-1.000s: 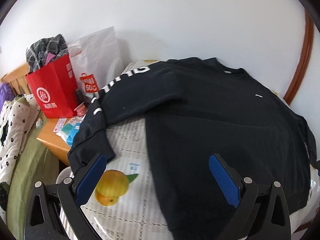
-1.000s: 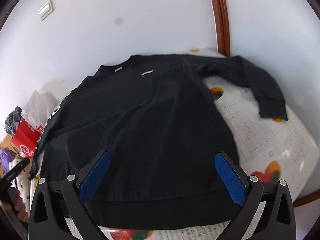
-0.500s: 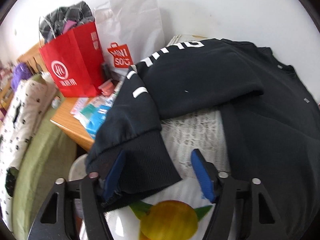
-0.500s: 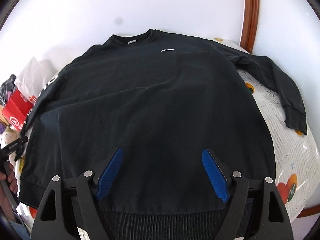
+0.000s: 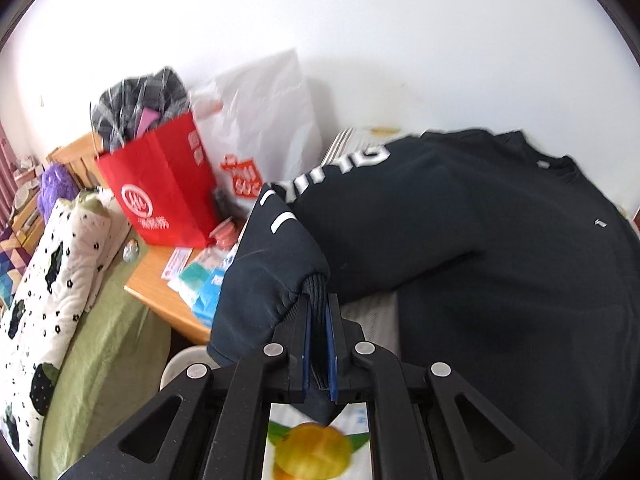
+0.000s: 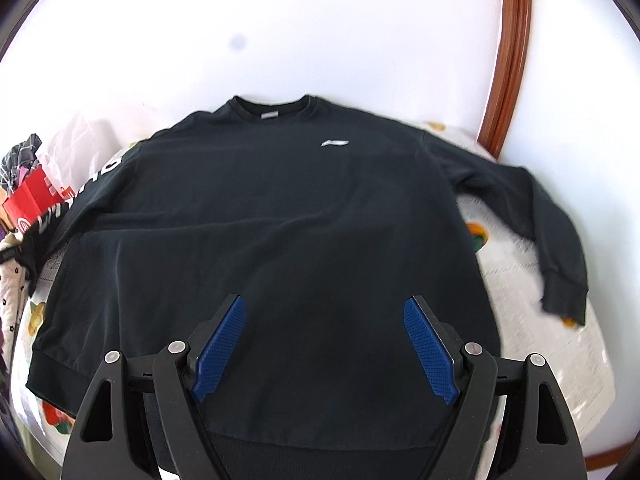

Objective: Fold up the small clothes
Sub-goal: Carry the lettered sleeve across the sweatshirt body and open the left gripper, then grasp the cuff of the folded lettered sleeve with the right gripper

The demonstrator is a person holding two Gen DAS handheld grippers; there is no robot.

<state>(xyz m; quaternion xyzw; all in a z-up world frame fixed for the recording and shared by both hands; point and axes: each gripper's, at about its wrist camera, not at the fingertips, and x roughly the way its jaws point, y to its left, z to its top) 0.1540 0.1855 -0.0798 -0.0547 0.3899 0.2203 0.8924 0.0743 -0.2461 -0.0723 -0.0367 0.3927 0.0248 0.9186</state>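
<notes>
Sweatshirt (image 6: pixel 280 240) spread flat, front up, on fruit-print bedcover (image 6: pixel 560 360) for folding | left gripper (image 5: pixel 319 312) clamped on left sleeve cuff (image 5: pixel 316 292), likely to swing sleeve across body | right gripper (image 6: pixel 324 344) spread wide above hem, gripping nothing, probably poised to steady it

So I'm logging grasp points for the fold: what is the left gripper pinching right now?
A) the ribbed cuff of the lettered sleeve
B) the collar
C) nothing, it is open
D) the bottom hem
A: in the left wrist view the left gripper has its blue pads closed on the ribbed cuff of the black sweatshirt, at the end of the sleeve bearing white letters.
</notes>
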